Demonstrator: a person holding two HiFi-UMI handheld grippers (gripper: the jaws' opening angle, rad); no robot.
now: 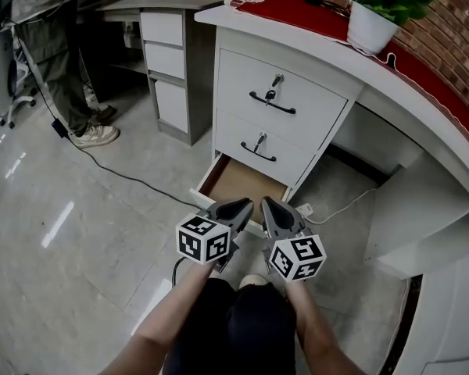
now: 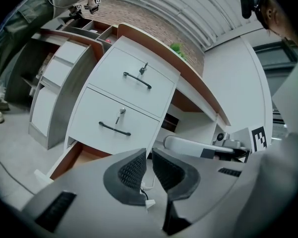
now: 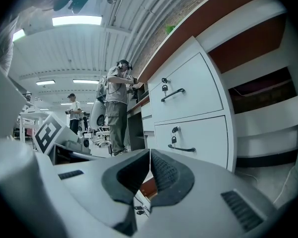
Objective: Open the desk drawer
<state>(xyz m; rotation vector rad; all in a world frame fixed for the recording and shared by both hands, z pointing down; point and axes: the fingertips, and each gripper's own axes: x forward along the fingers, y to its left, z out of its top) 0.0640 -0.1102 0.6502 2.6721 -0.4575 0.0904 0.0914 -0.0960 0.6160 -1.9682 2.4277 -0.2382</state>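
The white desk pedestal [image 1: 285, 92] has three drawers with black handles and keys. Its bottom drawer [image 1: 238, 180] is pulled out, showing a bare brown inside. Both grippers hover side by side just in front of that drawer, touching nothing. My left gripper [image 1: 238, 207] has a narrow gap between its jaws and nothing in it; in the left gripper view [image 2: 148, 155] it points at the middle drawer [image 2: 114, 125], with the open drawer [image 2: 77, 157] below left. My right gripper [image 1: 272, 208] is shut and empty; in the right gripper view [image 3: 150, 152] the drawer fronts [image 3: 193, 143] lie ahead to the right.
A potted plant [image 1: 379, 10] and a red cloth [image 1: 297, 10] are on the curved desk top. A second pedestal [image 1: 168, 61] stands at the left, with a person [image 1: 62, 53] beside it. A black cable [image 1: 125, 170] and a white cable [image 1: 336, 209] cross the tiled floor.
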